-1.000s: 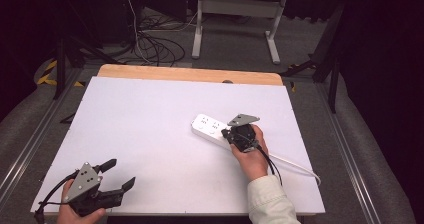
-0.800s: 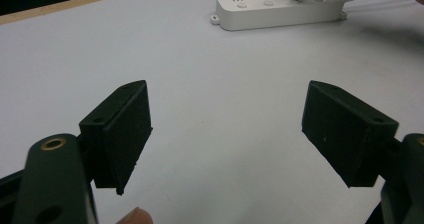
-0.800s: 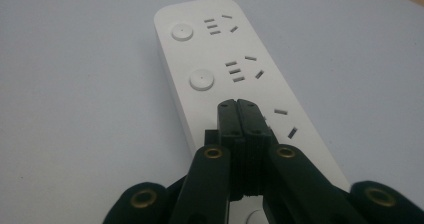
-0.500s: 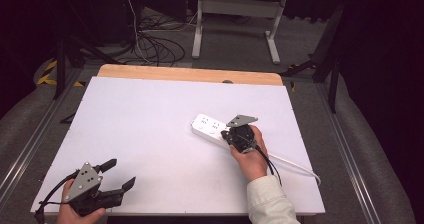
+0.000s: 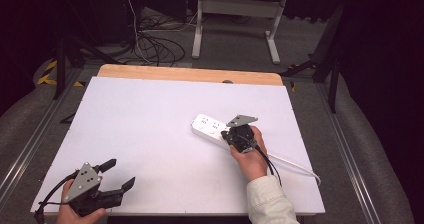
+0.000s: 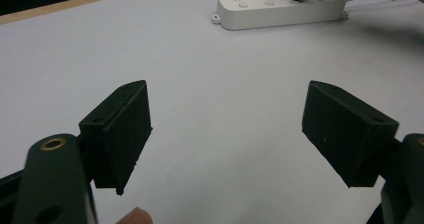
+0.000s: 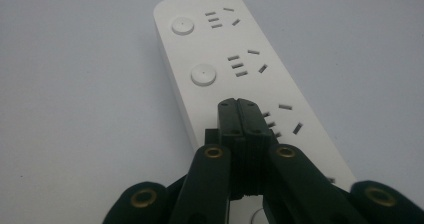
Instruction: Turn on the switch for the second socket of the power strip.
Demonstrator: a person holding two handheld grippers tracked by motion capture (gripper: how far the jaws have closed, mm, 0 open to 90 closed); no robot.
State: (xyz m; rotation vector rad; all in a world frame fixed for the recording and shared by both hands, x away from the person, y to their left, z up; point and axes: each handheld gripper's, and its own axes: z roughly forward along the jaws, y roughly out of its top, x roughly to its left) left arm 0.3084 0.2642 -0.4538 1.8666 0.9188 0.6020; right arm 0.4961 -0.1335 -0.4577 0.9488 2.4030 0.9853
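Two tongs: right tongs (image 7: 238, 104) pressed together over the power strip (image 7: 235, 69), left tongs (image 6: 225, 134) spread apart.

A power strip (image 5: 212, 129) lies on the table (image 5: 150, 119) at about four o'clock from its centre, the right gripper (image 5: 239, 135) over its near end. The left gripper (image 5: 112, 176) sits well apart at seven o'clock, by the near edge.

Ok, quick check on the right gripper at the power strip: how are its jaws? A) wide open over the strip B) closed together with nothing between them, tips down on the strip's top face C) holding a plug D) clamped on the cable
B: in the right gripper view the right gripper has its jaws pressed flat together, tips on the white power strip beside a socket.
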